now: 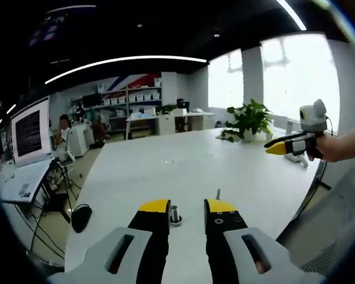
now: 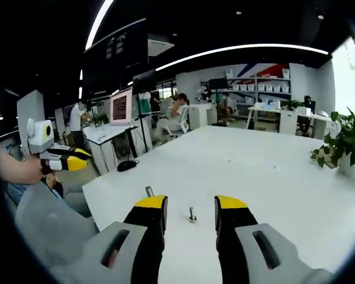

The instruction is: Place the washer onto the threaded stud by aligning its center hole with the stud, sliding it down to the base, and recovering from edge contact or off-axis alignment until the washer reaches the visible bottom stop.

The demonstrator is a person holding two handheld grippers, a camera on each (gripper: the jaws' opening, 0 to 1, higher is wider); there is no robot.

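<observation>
Grippers above white table (image 1: pixel 165 171): left gripper (image 1: pixel 187 208) jaws parted, empty, small silver metal washer (image 1: pixel 175 215) just inside its left jaw, thin threaded steel stud (image 1: pixel 218 193) beyond its right jaw; right gripper (image 2: pixel 191 205) parted, empty, the stud between its jaws.

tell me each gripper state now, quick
left gripper: open, holding nothing
right gripper: open, holding nothing

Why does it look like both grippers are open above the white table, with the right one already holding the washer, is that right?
Not quite. In the right gripper view the right gripper is open and holds nothing; the threaded stud stands on the white table between its jaws. The left gripper is open too.
</observation>
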